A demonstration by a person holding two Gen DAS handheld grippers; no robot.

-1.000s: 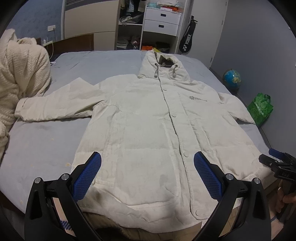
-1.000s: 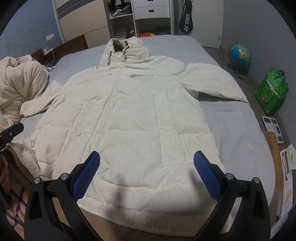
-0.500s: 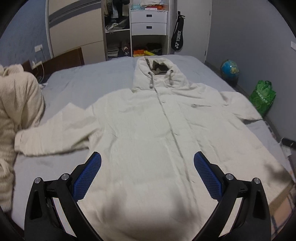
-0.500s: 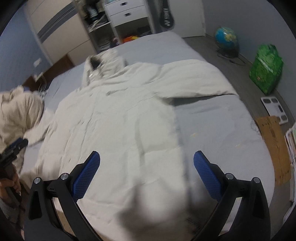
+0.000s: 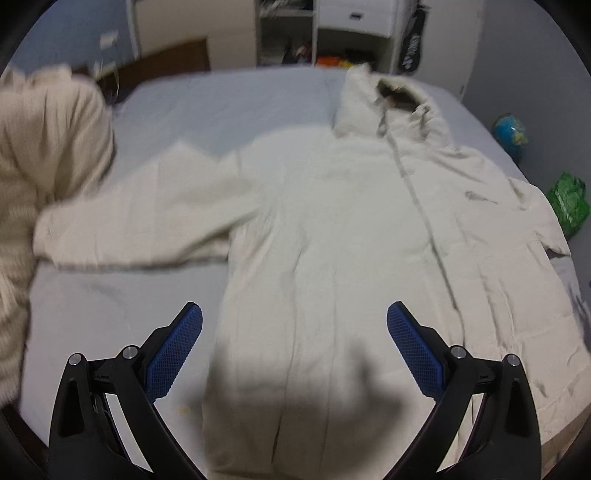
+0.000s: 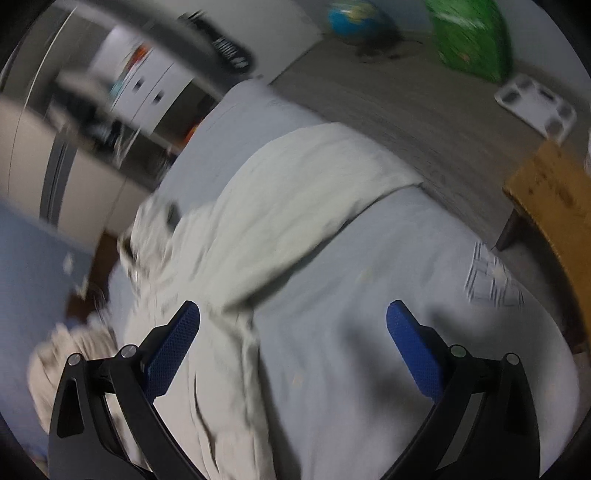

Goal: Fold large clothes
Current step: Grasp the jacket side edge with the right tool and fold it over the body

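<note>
A large cream hooded jacket (image 5: 332, 229) lies flat, front up, on a grey-blue bed (image 5: 110, 314), hood toward the far end, sleeves spread. My left gripper (image 5: 294, 332) is open and empty, above the jacket's lower left body. Its left sleeve (image 5: 140, 225) stretches out to the left. In the blurred, tilted right wrist view my right gripper (image 6: 293, 332) is open and empty above the bed beside the jacket's right sleeve (image 6: 314, 192); the jacket body (image 6: 207, 295) lies to its left.
A cream knitted blanket (image 5: 40, 158) is piled at the bed's left. Shelves and white drawers (image 5: 354, 22) stand behind the bed. On the floor to the right are a globe (image 5: 509, 129), a green bag (image 5: 567, 197), a white scale (image 6: 535, 103) and cardboard (image 6: 554, 199).
My left gripper has moved left, toward the left sleeve side. My right gripper has swung right and tilted, now over the right sleeve and bare bed. Both stay open.
</note>
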